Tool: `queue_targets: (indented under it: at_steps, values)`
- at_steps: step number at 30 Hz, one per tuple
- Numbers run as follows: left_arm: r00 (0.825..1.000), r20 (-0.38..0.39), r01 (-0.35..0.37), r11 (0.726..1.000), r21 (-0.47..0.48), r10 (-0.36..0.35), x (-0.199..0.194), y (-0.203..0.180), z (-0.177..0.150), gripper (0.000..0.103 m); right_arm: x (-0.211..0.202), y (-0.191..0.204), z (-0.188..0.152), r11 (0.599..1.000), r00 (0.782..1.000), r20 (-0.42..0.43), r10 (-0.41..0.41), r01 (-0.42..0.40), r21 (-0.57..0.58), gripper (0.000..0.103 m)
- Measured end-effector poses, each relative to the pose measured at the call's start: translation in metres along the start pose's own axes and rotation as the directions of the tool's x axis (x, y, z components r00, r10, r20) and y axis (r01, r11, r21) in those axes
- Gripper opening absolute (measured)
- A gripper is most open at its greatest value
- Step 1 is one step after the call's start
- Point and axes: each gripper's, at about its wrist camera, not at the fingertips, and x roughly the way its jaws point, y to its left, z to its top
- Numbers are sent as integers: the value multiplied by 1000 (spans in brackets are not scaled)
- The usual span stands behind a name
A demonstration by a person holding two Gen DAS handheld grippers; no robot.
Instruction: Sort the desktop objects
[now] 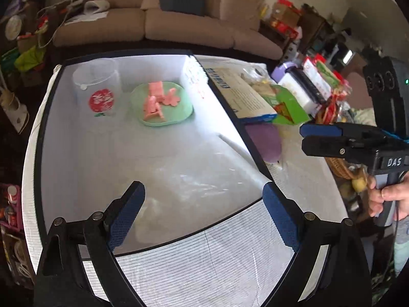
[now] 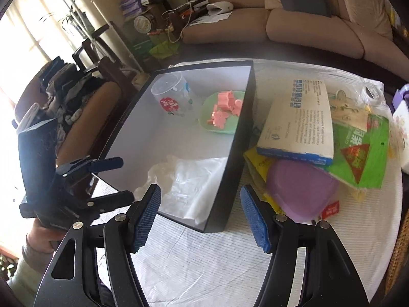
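The sofa [image 2: 306, 25] runs along the back, and in front of it my round table [image 2: 217, 255] carries a black box [image 2: 230, 168] with white walls. Inside it, a clear bag [image 2: 189, 186] lies nearest me, a green plate [image 2: 207, 117] of pink pieces [image 2: 225, 110] sits at the far end, and a clear cup [image 2: 171, 94] stands beside the plate. Right of the box are a blue-edged carton [image 2: 299, 122], a green packet [image 2: 363, 153] and a purple lid [image 2: 301, 192]. My left tongs [image 1: 202, 204] hang over the bag, wide and empty; my right tongs [image 2: 202, 217] are released, holding nothing, above the box's near corner.
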Motion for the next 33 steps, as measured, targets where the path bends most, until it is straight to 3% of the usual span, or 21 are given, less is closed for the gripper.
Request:
queue_targets:
  at_steps: [6,14,16,21,25,29,31,33]
  values:
    - [995,-64,-61,987,150,72,39,-39,0,78,-30,-19,-27,1000,1000,23,12,-12,3,68]
    - [992,-127,35,968,249,-3,54,-58,2,75,-36,-29,-57,998,998,18,62,-62,-10,68]
    - [988,-151,27,964,266,14,59,-58,2,78,-35,-32,-63,997,997,17,74,-74,0,68]
    - [976,-210,96,976,193,-55,68,-48,13,75,-33,-37,-73,995,995,14,97,-97,16,68]
    - [987,-141,91,988,126,-73,51,-25,24,75,-37,-41,-77,991,992,28,127,-128,35,68]
    - [996,-79,37,999,6,-36,36,17,29,76,-38,-40,-71,993,992,34,118,-119,17,68]
    - [994,-98,-48,998,-31,44,38,36,28,76,-38,-40,-66,992,991,44,125,-127,29,68]
    - [988,-133,-81,995,-53,73,44,51,24,76,-39,-38,-64,989,988,61,141,-144,38,68]
